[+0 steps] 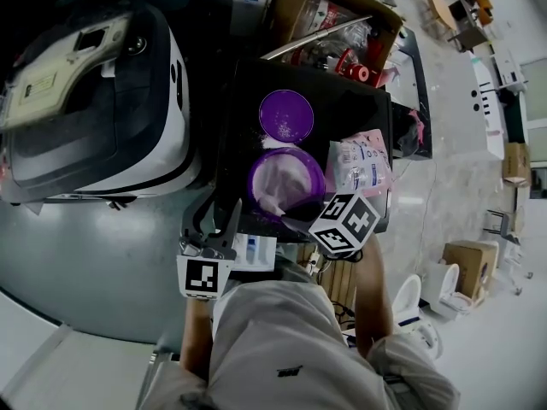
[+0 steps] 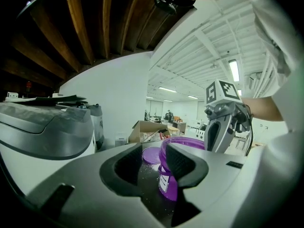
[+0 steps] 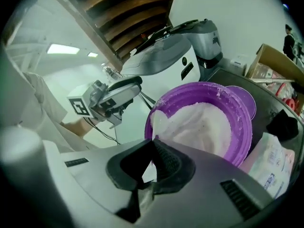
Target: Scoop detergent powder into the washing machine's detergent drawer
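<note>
A round purple plastic tub (image 1: 255,178) stands open near the middle of the black tabletop (image 1: 239,101), filled with white detergent powder (image 1: 286,182). The right tongs (image 1: 295,222) reach in from 5 o'clock of the tub and are clamped on the handle of a small white translucent scoop (image 3: 159,121), whose bowl is at the tub's 6 o'clock rim. The left tongs (image 2: 152,163) hang at 7 o'clock of the tub, by the tabletop's near edge, their two halves apart with nothing between them. Specks of powder dot the tabletop ahead of them. The tub's flat purple lid (image 1: 286,115) lies at 12 o'clock, just beside it. A pink and white pouch (image 1: 361,165) lies at 3 o'clock, an open cardboard box (image 1: 385,26) at 1 o'clock, and the white and grey washing machine (image 1: 102,109) at 10 o'clock, off the tabletop
</note>
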Demonstrator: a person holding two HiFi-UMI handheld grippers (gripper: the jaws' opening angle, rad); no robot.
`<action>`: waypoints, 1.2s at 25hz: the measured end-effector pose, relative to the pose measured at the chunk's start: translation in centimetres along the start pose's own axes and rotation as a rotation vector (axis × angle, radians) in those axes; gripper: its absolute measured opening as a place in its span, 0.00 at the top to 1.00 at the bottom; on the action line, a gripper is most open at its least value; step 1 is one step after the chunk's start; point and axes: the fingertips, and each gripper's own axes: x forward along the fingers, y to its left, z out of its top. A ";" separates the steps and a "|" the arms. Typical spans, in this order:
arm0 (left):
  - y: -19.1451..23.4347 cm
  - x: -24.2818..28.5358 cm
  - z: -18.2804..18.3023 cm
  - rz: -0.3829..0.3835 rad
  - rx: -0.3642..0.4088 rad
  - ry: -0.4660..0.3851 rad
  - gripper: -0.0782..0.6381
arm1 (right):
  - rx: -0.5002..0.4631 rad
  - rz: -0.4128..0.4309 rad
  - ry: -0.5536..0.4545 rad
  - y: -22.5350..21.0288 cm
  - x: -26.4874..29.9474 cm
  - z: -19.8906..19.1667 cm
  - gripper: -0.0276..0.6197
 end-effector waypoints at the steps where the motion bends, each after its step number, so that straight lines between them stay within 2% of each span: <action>1: -0.1 0.0 0.0 -0.004 0.005 0.000 0.66 | 0.022 0.007 -0.024 0.0 -0.1 -0.1 0.95; 9: -1.3 0.5 0.1 -0.062 0.037 0.012 0.66 | 0.121 0.039 -0.178 0.2 -0.3 -0.6 0.95; 17: -2.8 1.0 0.5 -0.139 0.077 0.012 0.66 | 0.220 -0.017 -0.308 0.5 -0.9 0.0 0.95; 24: -3.9 0.9 0.4 -0.209 0.102 0.011 0.66 | 0.331 -0.012 -0.421 0.8 -0.9 0.2 0.95; 30: -4.4 0.6 0.1 -0.222 0.112 0.016 0.66 | 0.378 0.004 -0.491 1.1 -1.7 0.1 0.95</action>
